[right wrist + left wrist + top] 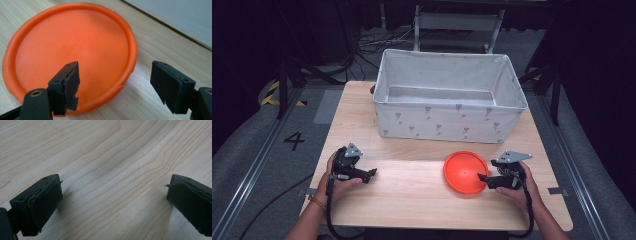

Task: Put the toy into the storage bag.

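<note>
An orange round plate point(463, 171) lies flat on the wooden table point(412, 197), right of the middle. My right gripper point(484, 180) is at its right edge, pointing left. In the right gripper view, the jaws stand open point(117, 72) astride the rim of the plate point(75, 40): one jaw hangs over the plate's inside, the other over bare wood outside it. The pads do not press on the rim. My left gripper point(372, 173) rests at the table's left side, pointing right. Its jaws point(113, 187) are wide open over bare wood, with nothing between them.
A large white fabric bin point(437, 125) with a grey pattern stands at the back of the table, just behind the plate; its wall point(175, 17) rises behind the plate. The table's front edge is close to both hands. Cables and a white frame lie on the floor beyond.
</note>
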Demonstrator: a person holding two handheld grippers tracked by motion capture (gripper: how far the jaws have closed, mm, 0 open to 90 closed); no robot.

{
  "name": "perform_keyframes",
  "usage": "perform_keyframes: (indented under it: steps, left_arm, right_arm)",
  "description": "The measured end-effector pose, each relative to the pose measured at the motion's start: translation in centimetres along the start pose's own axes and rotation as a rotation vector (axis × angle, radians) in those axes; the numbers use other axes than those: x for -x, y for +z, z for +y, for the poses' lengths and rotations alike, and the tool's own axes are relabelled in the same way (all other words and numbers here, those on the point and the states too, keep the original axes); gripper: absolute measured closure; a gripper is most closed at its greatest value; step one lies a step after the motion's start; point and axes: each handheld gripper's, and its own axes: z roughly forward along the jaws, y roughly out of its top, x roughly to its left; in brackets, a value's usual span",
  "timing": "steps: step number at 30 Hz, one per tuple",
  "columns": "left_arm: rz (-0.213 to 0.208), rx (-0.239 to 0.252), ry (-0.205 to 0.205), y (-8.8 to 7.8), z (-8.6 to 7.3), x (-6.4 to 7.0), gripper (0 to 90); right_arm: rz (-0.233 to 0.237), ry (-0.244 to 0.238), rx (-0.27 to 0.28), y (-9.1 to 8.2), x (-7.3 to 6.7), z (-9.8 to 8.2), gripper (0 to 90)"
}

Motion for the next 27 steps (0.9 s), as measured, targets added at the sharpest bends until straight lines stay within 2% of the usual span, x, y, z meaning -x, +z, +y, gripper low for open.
perform_keyframes:
  steps: [7, 14, 19, 24, 25, 27]
  left_arm:
    - [0.000, -0.001, -0.001, 0.0, 0.0, 0.0, 0.5]
    - [-0.001, -0.002, -0.006, 0.0, 0.0, 0.0, 0.5]
    - [0.001, 0.000, -0.010, 0.0, 0.0, 0.1, 0.5]
    - [-0.004, -0.004, -0.018, 0.0, -0.1, 0.1, 0.5]
    - [-0.004, -0.003, -0.021, 0.0, -0.1, 0.2, 0.5]
    - [-0.003, -0.004, -0.017, 0.0, -0.1, 0.1, 0.5]
  right_arm:
    - [0.029, 0.012, -0.044, 1.4, 0.2, -0.3, 21.6]
    - [0.050, 0.035, -0.039, 1.9, 0.4, -0.5, 15.6]
    - [0.068, 0.011, -0.044, 2.6, 0.3, 0.2, 15.4]
    - [0.061, 0.011, -0.053, 3.1, 0.4, 1.0, 22.9]
    - [0.059, 0.013, -0.047, 3.1, 0.5, 1.2, 27.6]
    - [0.052, 0.042, -0.014, 3.1, 1.1, 1.3, 43.0]
